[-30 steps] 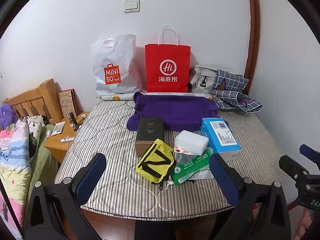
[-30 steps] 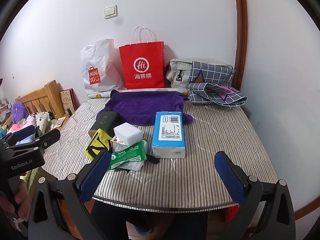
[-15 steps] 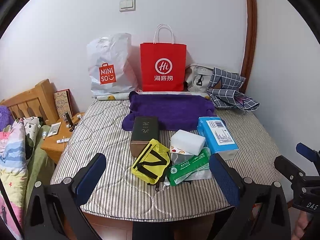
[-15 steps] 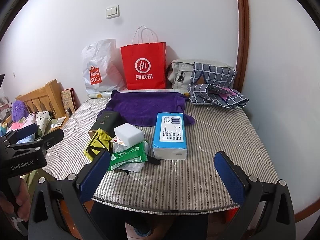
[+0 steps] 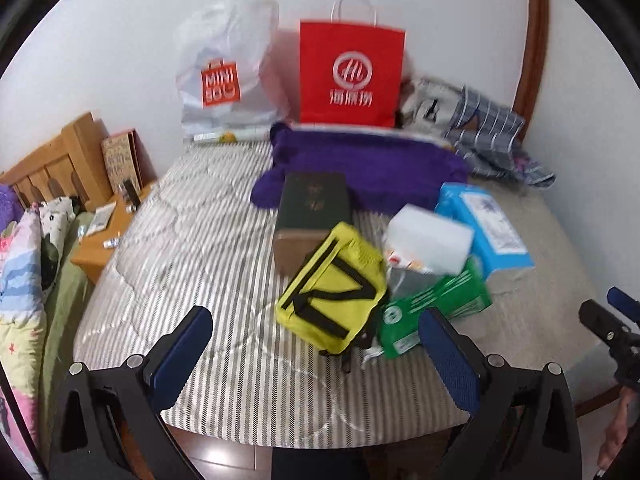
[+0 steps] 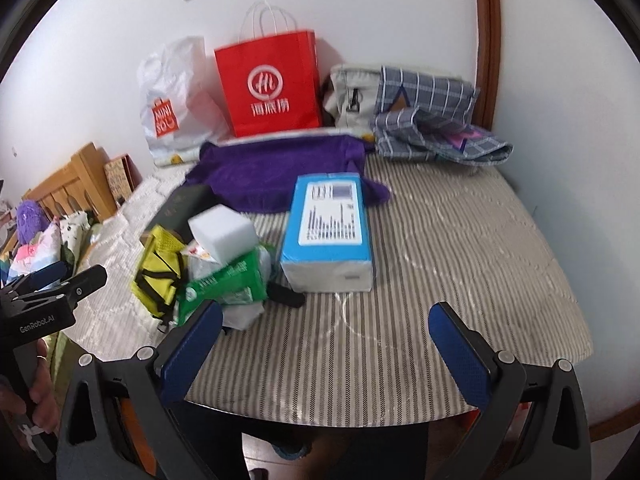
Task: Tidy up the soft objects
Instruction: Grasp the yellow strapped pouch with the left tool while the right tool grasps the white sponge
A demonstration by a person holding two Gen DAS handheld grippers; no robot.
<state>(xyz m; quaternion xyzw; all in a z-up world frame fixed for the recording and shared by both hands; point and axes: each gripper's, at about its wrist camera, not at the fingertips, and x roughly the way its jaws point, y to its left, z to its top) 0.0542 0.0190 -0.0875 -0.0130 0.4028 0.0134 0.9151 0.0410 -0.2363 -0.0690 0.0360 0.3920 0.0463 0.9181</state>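
Both tongs stand wide and hold nothing: the left gripper point(image 5: 316, 354) hangs over the near edge of the striped mattress point(image 5: 192, 240), and the right gripper point(image 6: 326, 350) does likewise further right. Just ahead of the left one lies the heap of soft things: a yellow pouch point(image 5: 332, 286) with black straps leans against a dark green box point(image 5: 312, 216), a green tissue pack point(image 5: 436, 308) lies beside it, touching the pouch, and a white sponge block point(image 5: 430, 238) rests on top of the pile. A blue tissue box point(image 6: 330, 232) sits right of the heap, ahead of the right gripper and apart from it. Behind them a purple towel point(image 6: 276, 172) is spread across the mattress. Against the white wall stand a red paper bag point(image 6: 272, 84) and a white plastic bag point(image 6: 172, 100); what they hold cannot be seen. A checked cloth point(image 6: 432, 128) lies crumpled in the far right corner beside a pale bag point(image 6: 352, 96). Left of the mattress are a wooden headboard point(image 5: 48, 168) and a small bedside table point(image 5: 100, 244).
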